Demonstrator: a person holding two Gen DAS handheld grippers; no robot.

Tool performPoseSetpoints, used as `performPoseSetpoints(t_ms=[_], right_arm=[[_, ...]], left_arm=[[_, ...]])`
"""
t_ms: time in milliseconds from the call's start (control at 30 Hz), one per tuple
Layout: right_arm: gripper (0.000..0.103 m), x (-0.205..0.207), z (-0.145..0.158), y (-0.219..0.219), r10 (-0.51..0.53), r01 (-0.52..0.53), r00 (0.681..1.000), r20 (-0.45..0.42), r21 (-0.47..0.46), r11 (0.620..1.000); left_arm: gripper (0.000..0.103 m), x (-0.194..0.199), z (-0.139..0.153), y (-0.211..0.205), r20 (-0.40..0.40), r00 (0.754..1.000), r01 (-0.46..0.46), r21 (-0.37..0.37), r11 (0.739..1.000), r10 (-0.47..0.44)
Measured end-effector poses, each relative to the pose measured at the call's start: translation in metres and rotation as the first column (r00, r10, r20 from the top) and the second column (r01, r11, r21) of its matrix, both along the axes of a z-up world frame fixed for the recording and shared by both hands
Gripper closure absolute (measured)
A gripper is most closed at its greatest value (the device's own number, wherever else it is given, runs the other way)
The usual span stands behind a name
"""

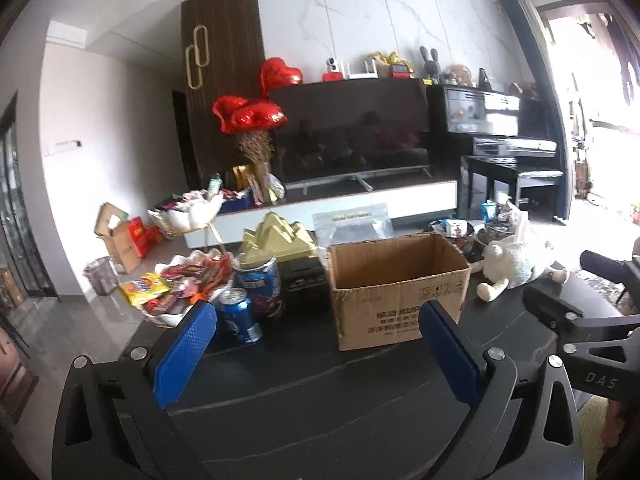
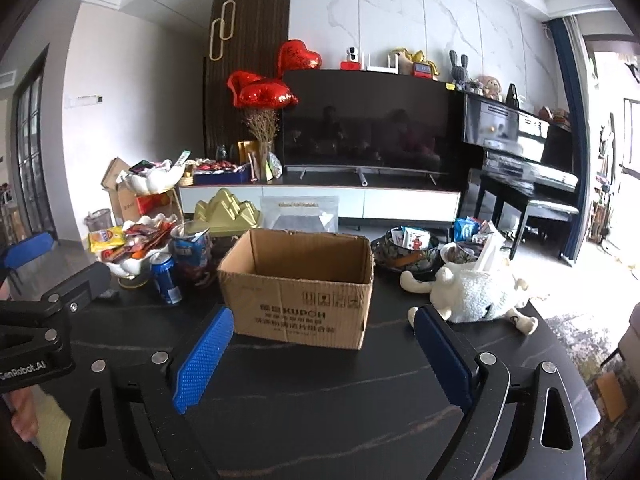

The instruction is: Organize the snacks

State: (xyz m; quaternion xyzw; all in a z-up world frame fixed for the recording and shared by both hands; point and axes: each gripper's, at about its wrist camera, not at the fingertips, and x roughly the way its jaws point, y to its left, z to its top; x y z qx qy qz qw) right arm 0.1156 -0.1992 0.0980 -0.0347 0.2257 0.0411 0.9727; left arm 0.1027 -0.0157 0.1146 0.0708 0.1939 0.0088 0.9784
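Observation:
An open, empty-looking cardboard box (image 1: 400, 292) (image 2: 296, 292) stands in the middle of the dark table (image 2: 320, 392). To its left a white dish heaped with snack packets (image 1: 188, 280) (image 2: 136, 244) sits by a blue can (image 1: 240, 316) (image 2: 166, 280) and a blue snack tub (image 1: 262, 284) (image 2: 192, 252). Dark bowls with small packets (image 2: 408, 248) (image 1: 460, 236) lie right of the box. My left gripper (image 1: 316, 312) is open short of the box and the can, nothing between its blue pads. My right gripper (image 2: 324, 314) is open before the box, also holding nothing.
A white plush toy (image 2: 476, 292) (image 1: 516, 264) lies on the table right of the box. Behind the box are a gold mountain-shaped piece (image 2: 226, 212) and a clear zip bag (image 2: 300, 212). Beyond the table stand a TV unit (image 2: 360, 128) and a piano (image 2: 520, 140).

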Motion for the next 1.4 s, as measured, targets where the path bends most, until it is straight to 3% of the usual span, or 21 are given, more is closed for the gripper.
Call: performPoseSetpoints(t_ms=[200,567,1400], right_arm=[[0.010,-0.023,-0.001,-0.001,0.005,-0.005,1.000,0.011,0.009,1.000],[0.010,-0.052,0.000,-0.002,0.009,-0.009,0.999,0.047,0.001,1.000],[0.010,-0.064,0.002,-0.007,0.009,-0.011,0.998,0.060,0.022,1.000]], left_arm=[[0.000,-0.028,-0.005,0.006,0.010,1.000,-0.029,-0.034,0.999,0.029],[0.000,-0.045,-0.009,0.002,-0.011,1.000,0.018,-0.043,0.999,-0.018],[0.000,-0.054,-0.007,-0.003,0.007,0.999,0.035,-0.039,0.999,-0.035]])
